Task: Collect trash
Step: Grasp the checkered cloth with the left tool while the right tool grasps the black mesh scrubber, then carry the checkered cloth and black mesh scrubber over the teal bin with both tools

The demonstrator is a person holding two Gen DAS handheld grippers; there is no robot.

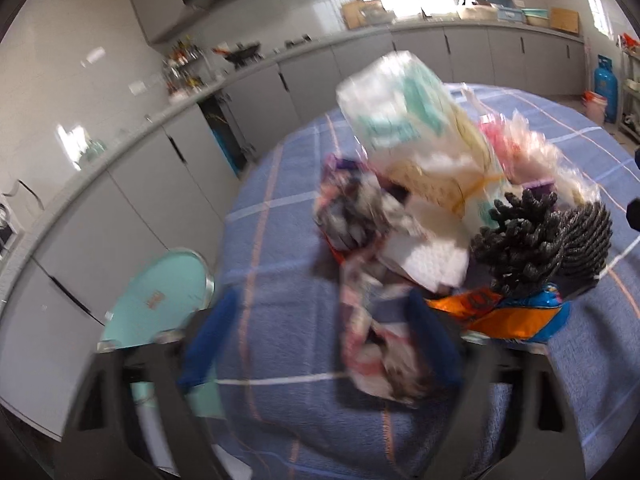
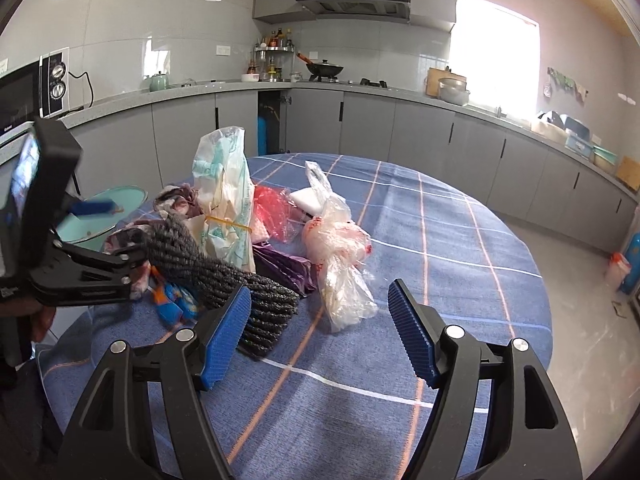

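While both grippers, left gripper (image 1: 320, 344) and right gripper (image 2: 320, 328), gape wide and empty, the loose wrapper (image 1: 372, 344) may slide off the table (image 2: 440, 240).

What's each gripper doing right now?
Left gripper: open around a crumpled patterned wrapper, not clamped.
Right gripper: open, empty, beside the dark mop head.

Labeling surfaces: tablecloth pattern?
Blue tablecloth with a white and orange-pink line grid; clearest in the right wrist view.

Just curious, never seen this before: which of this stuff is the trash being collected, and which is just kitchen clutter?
Trash to collect:
crumpled patterned wrapper
orange snack packet
clear plastic bag
red bag

Just lying about:
wok
microwave
teapot
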